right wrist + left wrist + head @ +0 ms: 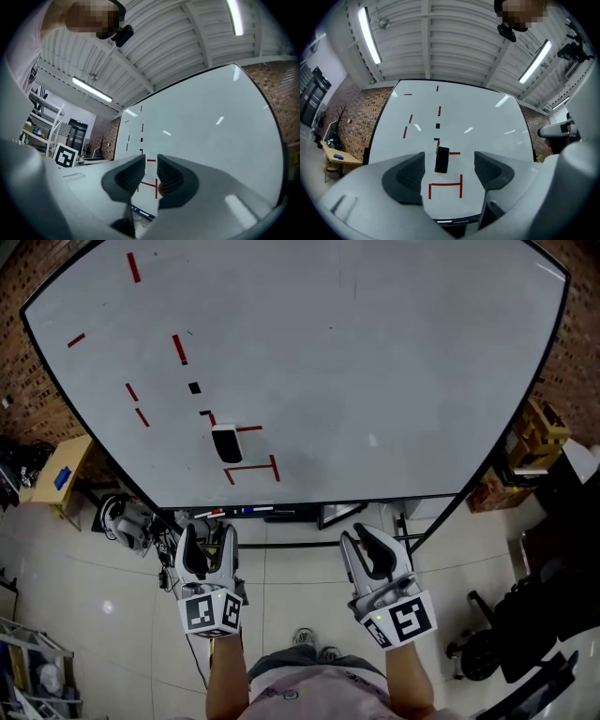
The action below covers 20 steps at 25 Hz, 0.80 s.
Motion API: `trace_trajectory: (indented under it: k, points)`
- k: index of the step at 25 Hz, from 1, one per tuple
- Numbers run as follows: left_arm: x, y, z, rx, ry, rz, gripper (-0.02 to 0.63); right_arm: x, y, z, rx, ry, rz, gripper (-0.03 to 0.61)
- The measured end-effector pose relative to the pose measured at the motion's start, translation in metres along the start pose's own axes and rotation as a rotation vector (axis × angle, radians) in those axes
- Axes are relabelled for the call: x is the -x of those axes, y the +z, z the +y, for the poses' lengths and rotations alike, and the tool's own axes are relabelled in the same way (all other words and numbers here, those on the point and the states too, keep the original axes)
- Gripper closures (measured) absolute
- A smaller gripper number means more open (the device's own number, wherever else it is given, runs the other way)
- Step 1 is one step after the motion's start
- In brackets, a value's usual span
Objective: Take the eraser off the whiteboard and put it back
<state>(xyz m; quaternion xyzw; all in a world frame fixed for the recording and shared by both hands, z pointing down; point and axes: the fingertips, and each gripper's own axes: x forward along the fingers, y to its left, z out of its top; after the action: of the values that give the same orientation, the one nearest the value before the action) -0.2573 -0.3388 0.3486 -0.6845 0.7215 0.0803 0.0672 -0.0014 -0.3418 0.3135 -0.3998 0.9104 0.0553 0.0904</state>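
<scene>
A: Nearest the viewer, what do the two tools show?

B: The left gripper [208, 536] [450, 165] has its fingers spread wide, ribbed dark pads facing each other, with nothing touching them. The right gripper [362, 538] [150, 171] has its fingers closed together, empty. Both are pale grey shells with a marker cube at the rear, held level side by side over the tiled floor [300, 573].

A: And the eraser?

B: The eraser [227, 443] [441, 160] is on the whiteboard [394, 371] [483, 117], in its lower left part. In the left gripper view it appears in the gap between the open fingers, but lies well beyond them. It is a black, oblong block with rounded corners. Its long axis runs up and down the board, near upright with a slight lean. It sits just above an open bracket of red tape [253, 469] [445, 185], and a short red strip lies beside its upper end.

A: The surface and room?

B: The board is white, glossy and dark-framed, with further short red and black marks above the eraser. A narrow tray [248, 512] holding markers runs along its lower edge. Behind stand a brick wall [351, 123] and a ribbed white ceiling with tube lights [369, 35].
</scene>
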Motion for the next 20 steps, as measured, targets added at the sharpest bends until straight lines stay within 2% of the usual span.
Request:
trace_trajectory:
  k: [5,8,11,13,16,18,20]
  points:
    - [0.051,0.010,-0.025,0.029,0.035,0.014,0.276,0.045,0.005,-0.002,0.005,-0.022,-0.013,0.506]
    - [0.074,0.016,-0.035,0.019,0.029,0.009,0.276,0.066,0.014,0.002,0.004,-0.022,-0.043,0.499]
    - [0.091,0.030,-0.043,0.007,0.016,-0.007,0.276,0.086,0.029,0.012,0.008,-0.012,-0.104,0.371]
    - [0.104,0.039,-0.045,0.006,0.006,-0.021,0.276,0.098,0.033,0.021,0.020,-0.017,-0.106,0.365]
    - [0.131,0.052,-0.047,0.008,-0.017,-0.040,0.276,0.121,0.031,0.021,0.044,-0.126,-0.080,0.365]
    - [0.151,0.061,-0.050,0.002,-0.053,-0.055,0.276,0.142,0.029,0.018,0.062,-0.226,-0.068,0.368]
    - [0.171,0.071,-0.053,-0.014,-0.099,-0.066,0.276,0.163,0.026,0.021,0.056,-0.290,-0.044,0.368]
